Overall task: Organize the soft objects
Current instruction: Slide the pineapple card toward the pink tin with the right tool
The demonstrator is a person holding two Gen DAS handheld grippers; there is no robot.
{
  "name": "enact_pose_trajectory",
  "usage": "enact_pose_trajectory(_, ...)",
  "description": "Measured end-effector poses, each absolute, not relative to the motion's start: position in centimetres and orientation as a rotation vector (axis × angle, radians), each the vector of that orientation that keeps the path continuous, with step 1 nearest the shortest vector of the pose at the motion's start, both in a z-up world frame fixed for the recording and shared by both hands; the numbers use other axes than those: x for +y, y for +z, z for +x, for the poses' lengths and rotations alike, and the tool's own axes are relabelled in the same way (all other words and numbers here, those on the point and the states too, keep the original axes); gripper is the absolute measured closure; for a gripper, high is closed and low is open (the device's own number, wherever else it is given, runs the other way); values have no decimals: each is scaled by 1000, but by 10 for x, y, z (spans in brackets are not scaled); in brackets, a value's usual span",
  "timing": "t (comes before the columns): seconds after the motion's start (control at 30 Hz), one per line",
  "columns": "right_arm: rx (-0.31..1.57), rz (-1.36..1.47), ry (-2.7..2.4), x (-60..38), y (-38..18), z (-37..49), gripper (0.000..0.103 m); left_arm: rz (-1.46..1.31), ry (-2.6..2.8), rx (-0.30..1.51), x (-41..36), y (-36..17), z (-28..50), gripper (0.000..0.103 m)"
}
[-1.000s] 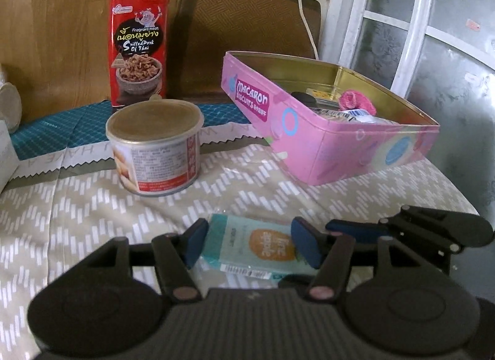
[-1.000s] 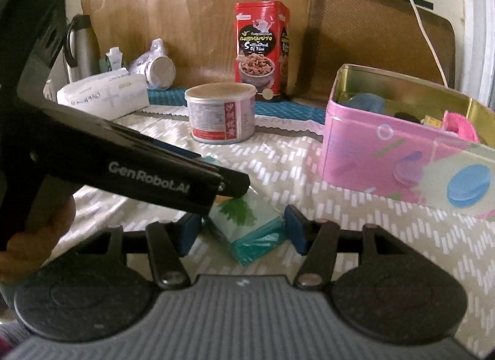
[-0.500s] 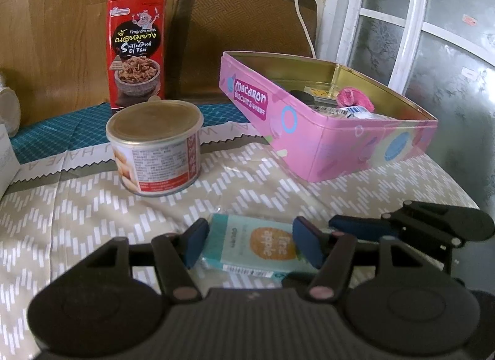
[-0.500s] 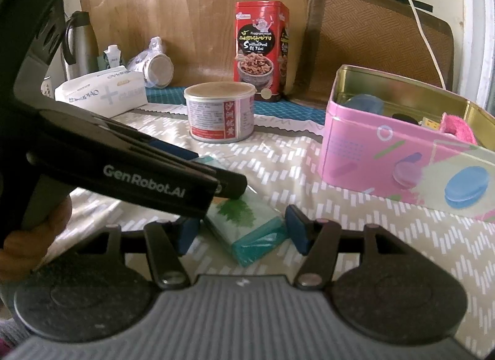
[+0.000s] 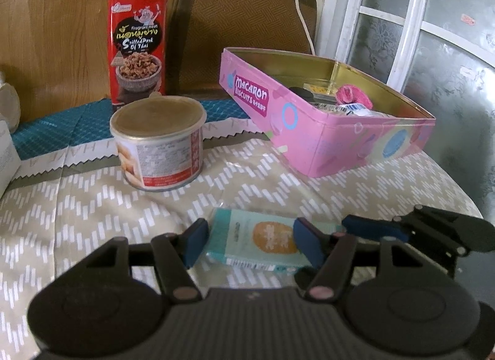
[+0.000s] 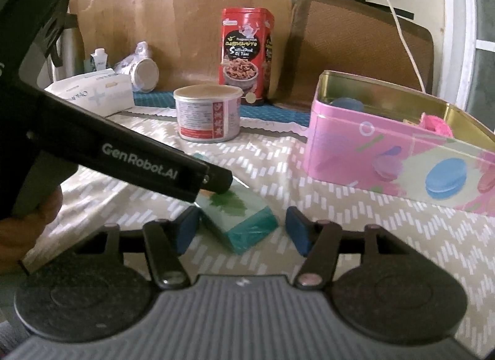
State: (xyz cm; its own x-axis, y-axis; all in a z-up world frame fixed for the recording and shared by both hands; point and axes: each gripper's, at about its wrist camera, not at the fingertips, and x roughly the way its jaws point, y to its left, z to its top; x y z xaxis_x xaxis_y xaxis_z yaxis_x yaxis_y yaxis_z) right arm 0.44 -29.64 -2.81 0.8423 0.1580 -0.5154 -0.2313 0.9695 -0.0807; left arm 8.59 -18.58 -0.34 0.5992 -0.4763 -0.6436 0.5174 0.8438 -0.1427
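Left wrist: tissue pack (image 5: 263,240) between parted tongs (image 5: 252,244)

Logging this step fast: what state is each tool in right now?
Left tool: open, pads either side of the teal tissue pack, not squeezing it.
Right tool: open, straddling the same pack's end, holding nothing.

In your left wrist view the packet (image 5: 260,240) lies low in the frame on the bench (image 5: 92,205), between the spread fingers (image 5: 195,244). The can (image 5: 157,146) stands above it, left of centre, with the pouch (image 5: 137,45) upright behind it. The tin (image 5: 321,140) sits at centre right, things lying inside it. In your right wrist view the tissue box (image 6: 96,95) lies at upper left, left of the can.
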Motion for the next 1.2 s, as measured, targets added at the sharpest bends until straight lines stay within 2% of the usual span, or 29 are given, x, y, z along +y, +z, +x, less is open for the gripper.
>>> enact_pose_trajectory(0.27,544,-134,217,-295,-26,6,36,-60,-637,815,-166,1,92,39)
enact_pose_trajectory(0.47,560,-154,229,-295,-24,3,42,69,-629,793,-195,1,79,40)
enact_pose_trajectory(0.97,531,-89,1,-431,-22,-50,40,172,-835,800,-360,-5,55,40)
enact_pose_trajectory(1.2,446,-93,20,-444,-33,-68,39,175,-861,823,-365,-4,47,28)
